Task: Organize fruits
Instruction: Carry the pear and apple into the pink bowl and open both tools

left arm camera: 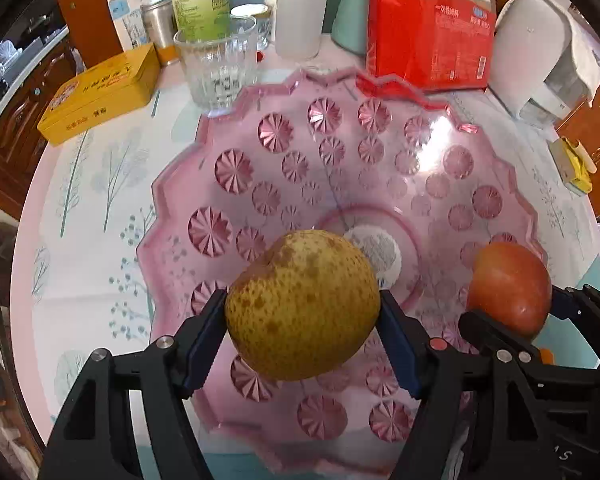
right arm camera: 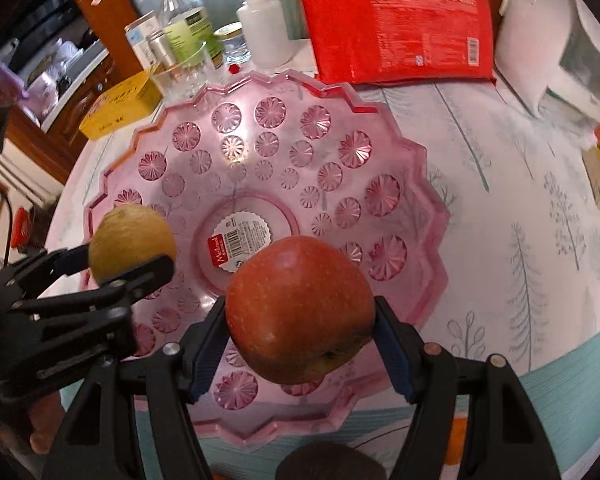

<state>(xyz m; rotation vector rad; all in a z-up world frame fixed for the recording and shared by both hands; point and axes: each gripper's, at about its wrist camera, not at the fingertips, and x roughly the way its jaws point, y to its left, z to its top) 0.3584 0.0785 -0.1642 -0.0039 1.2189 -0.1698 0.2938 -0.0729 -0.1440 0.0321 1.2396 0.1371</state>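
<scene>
Bowl (left arm camera: pixel 380 152): pink translucent plastic, scalloped rim, starburst facets, sits on the round table (left arm camera: pixel 100 208) with the tree-print cloth; nothing rests inside it, only a barcode sticker (right arm camera: pixel 238 242) at its centre base. Both fruits are above the bowl, each clamped in a gripper. Left gripper (left arm camera: pixel 302 312) has its jaws partly spread and pressed on both sides of a yellow-brown speckled pear (left arm camera: pixel 302 304); pear hangs over the near half of the bowl, just in front of the sticker, dimpled end tilted up and to the left in the left wrist view, long axis roughly along the fingers. Right gripper (right arm camera: pixel 300 320) has its jaws at a similar spread, gripping a red apple (right arm camera: pixel 300 308); apple is over the near half of the bowl, one dimpled end facing down toward the lower right in the right wrist view, so its core axis is tilted, not vertical. Pear sits left of apple, the two apart. Behind the bowl: clear ribbed glass (left arm camera: pixel 216 68), contents not readable; yellow tin (left arm camera: pixel 100 96), lid shut; white squeeze bottle (left arm camera: pixel 300 16); clear bottle with a green label (left arm camera: pixel 200 4); red packet (left arm camera: pixel 428 32); white appliance (left arm camera: pixel 540 52) at the far right. Dark rounded object (right arm camera: pixel 332 460) at the near edge of the right wrist view, cannot identify it.
</scene>
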